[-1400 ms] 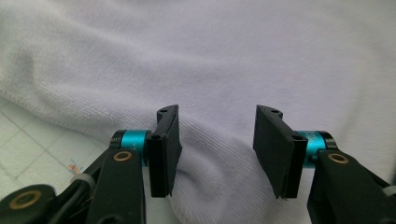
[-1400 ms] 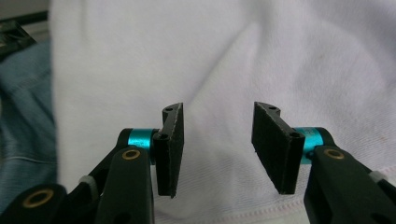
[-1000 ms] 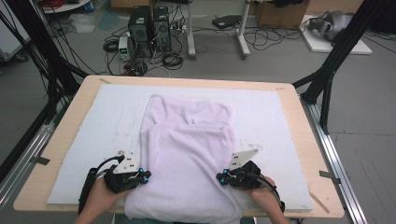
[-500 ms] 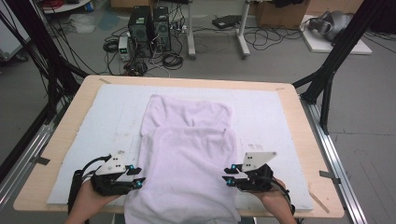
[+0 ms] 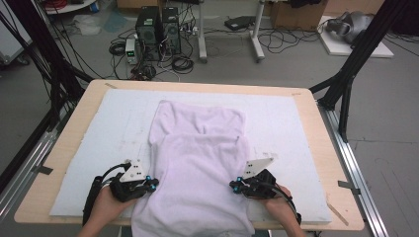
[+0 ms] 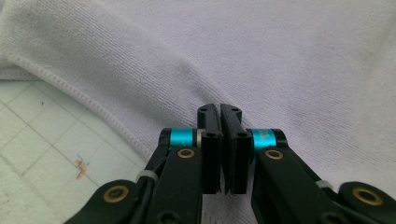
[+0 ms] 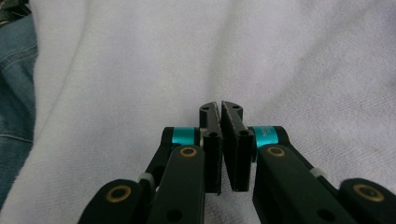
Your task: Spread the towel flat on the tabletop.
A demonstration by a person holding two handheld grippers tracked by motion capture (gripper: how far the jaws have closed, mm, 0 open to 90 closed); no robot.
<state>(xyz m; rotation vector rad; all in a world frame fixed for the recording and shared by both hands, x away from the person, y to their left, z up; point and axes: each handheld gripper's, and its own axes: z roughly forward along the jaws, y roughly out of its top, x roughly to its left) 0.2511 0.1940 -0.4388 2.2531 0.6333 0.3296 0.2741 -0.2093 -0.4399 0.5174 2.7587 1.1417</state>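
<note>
A pale lilac towel (image 5: 197, 163) lies folded on the white mat (image 5: 113, 123), its near end hanging over the table's front edge. My left gripper (image 5: 154, 182) sits at the towel's left edge and points right at it. In the left gripper view the gripper (image 6: 220, 108) has just closed; its jaws meet over the towel (image 6: 280, 60) near the hemmed edge, with no cloth seen between them. My right gripper (image 5: 233, 186) is at the towel's right edge, pointing left. It too (image 7: 220, 106) has just closed, jaws together above the towel (image 7: 187, 56), nothing between.
The mat covers most of the wooden table (image 5: 321, 163). Black frame legs (image 5: 346, 84) stand at the table's back corners. Computers and cables (image 5: 158, 29) lie on the floor beyond. Blue denim (image 7: 14, 93) shows at the left of the right gripper view.
Half a second ago both hands had drawn slightly outward from the towel; now both grippers are back against its side edges, as one second ago. The towel lies as before.
</note>
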